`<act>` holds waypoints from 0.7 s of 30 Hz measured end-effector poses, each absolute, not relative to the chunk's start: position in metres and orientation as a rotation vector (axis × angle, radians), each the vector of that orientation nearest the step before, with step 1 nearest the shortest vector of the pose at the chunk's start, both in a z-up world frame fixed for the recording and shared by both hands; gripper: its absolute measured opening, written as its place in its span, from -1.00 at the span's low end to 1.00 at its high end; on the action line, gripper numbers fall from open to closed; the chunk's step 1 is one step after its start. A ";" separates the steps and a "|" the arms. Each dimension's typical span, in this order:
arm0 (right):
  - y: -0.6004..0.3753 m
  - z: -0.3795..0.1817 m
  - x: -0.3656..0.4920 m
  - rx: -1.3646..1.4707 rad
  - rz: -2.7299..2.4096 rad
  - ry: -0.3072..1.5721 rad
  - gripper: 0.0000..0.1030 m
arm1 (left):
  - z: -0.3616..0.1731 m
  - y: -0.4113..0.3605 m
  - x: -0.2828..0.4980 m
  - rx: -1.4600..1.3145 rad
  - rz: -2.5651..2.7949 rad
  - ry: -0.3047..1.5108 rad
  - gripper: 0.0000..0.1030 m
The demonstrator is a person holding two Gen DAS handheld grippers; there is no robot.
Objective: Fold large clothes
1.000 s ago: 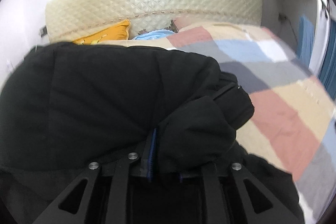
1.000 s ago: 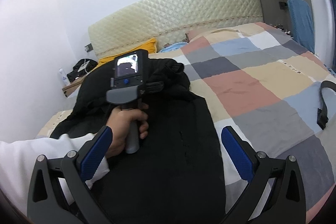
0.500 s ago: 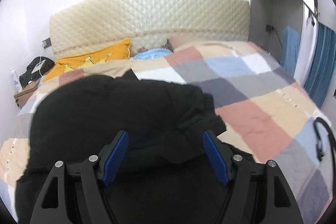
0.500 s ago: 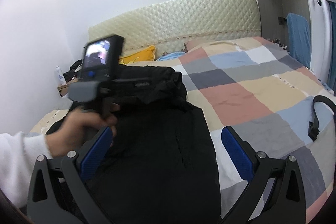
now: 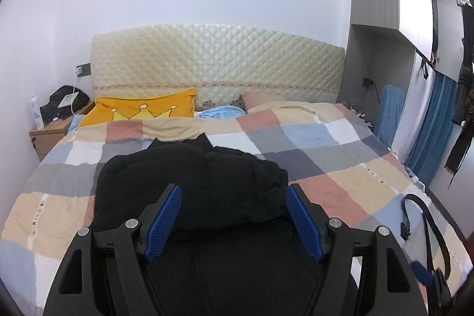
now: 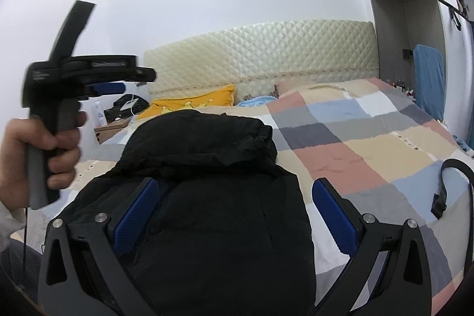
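**Black coat lying folded on the bed**

The black coat (image 5: 189, 185) is lying on the checked bedspread (image 5: 340, 168) at 6 o'clock — both sets of jaws standing apart, gripping nothing. The left gripper (image 5: 234, 215), having just opened, and right gripper (image 6: 237, 212) are hovering above it.

This is a home bedroom. A wide bed (image 5: 326, 168) with a patchwork checked cover stands against a quilted cream headboard (image 5: 219, 61), with a yellow pillow (image 5: 139, 111) at its head. A wooden nightstand (image 5: 47, 135) sits in the corner, built-in grey cupboards (image 5: 385, 5) fill one wall, and blue curtains (image 5: 429, 123) hang alongside.
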State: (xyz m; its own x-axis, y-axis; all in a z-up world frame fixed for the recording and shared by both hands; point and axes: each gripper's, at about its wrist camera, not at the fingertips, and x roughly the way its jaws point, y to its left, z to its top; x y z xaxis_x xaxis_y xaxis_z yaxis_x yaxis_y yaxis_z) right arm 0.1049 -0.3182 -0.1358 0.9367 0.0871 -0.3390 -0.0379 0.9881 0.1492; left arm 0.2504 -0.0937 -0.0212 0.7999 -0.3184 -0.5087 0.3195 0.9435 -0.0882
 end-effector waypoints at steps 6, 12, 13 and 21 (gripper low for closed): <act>-0.309 -0.133 0.103 0.118 0.080 0.339 1.00 | -0.018 -0.061 0.214 0.046 -0.307 0.496 0.42; -0.297 -0.131 0.101 0.102 0.130 0.307 1.00 | -0.028 -0.036 0.199 0.018 -0.319 0.485 0.42; -0.297 -0.131 0.101 0.102 0.137 0.305 1.00 | -0.029 -0.033 0.197 0.013 -0.318 0.483 0.42; -0.289 -0.132 0.100 0.091 0.169 0.302 1.00 | -0.043 -0.024 0.173 0.056 -0.320 0.447 0.42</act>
State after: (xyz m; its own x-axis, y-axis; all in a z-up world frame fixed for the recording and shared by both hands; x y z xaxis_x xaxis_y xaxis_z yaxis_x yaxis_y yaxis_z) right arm 0.1002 -0.2887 -0.1316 0.9408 0.1794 -0.2877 -0.1522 0.9817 0.1145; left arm 0.1733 -0.0243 -0.0433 0.8527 -0.2922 -0.4331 0.3166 0.9484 -0.0164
